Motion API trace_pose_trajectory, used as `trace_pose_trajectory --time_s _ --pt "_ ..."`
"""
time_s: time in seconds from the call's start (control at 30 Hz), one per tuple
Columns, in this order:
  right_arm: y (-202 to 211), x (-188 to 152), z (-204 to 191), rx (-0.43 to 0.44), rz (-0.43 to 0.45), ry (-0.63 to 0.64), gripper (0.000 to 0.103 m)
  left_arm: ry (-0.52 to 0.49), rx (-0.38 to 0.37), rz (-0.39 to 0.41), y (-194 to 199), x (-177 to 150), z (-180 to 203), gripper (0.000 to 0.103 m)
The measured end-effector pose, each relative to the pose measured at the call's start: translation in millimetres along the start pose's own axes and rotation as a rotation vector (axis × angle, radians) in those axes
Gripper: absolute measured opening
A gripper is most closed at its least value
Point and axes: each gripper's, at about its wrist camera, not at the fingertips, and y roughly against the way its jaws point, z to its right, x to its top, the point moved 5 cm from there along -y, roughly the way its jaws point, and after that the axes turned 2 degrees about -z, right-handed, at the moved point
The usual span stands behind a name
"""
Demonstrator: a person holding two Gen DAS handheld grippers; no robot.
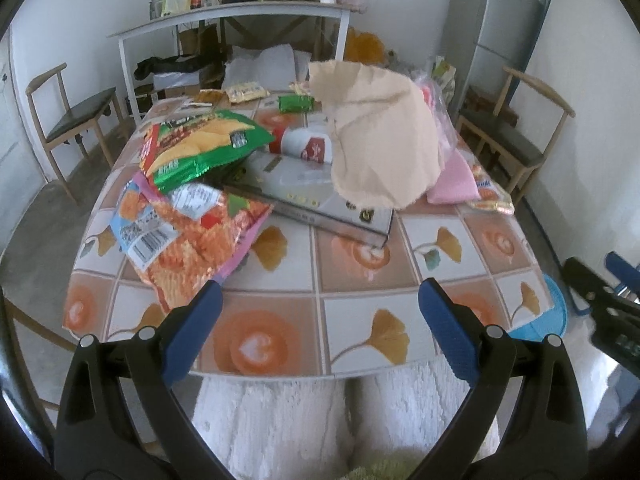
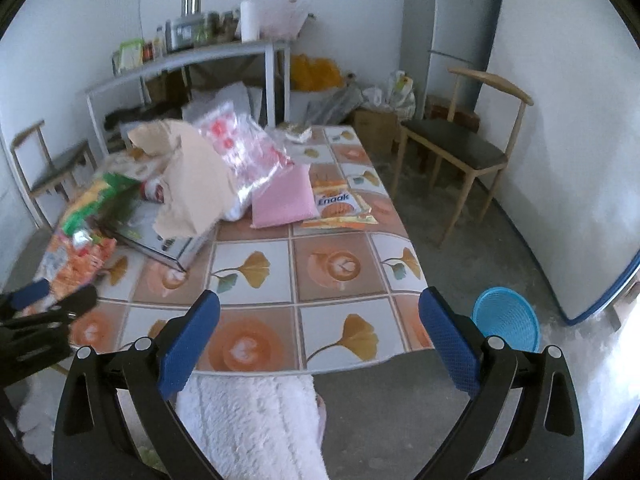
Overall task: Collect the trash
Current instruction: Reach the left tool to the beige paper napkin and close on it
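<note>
Both the left gripper [image 1: 320, 300] and right gripper [image 2: 320, 304] hover with blue pads spread apart, holding nothing, above the near edge of the tiled-pattern table [image 1: 360, 252]. Beyond lie one orange snack bag [image 1: 192, 232], one green snack bag [image 1: 200, 144], one crumpled beige paper [image 1: 384, 136] atop a grey flat box [image 1: 316, 196], and one pink pouch [image 2: 282, 200]. One blue plastic basket [image 2: 506, 322] sits on the floor at the right.

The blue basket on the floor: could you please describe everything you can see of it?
The blue basket is a small round bin of light blue, seemingly plastic, with mesh-like perforated walls. It stands upright on the grey concrete floor, just off the table's near right corner, mouth open upward. No contents are visible inside it. The right claw's right finger partly covers its left side in view; neither claw touches it.
</note>
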Motion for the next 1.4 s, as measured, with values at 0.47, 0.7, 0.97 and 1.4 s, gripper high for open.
trace_pose_trajectory --time_s 0.47,0.7,0.97,1.4 --pt "-7 63 -24 0.087 0.156 0.024 0.097 -0.093 -0.142 0.271 15 36 2 0.094" --pt "-23 64 -4 0.161 0.116 -0.085 0.097 -0.205 -0.195 0.293 -8 67 32 0.094" --pt "-52 59 27 0.180 0.048 -0.175 0.097 -0.252 -0.194 0.222 -63 110 63 0.094" --pt "-69 59 39 0.191 0.020 -0.205 0.097 -0.330 -0.239 0.036 -117 95 83 0.009"
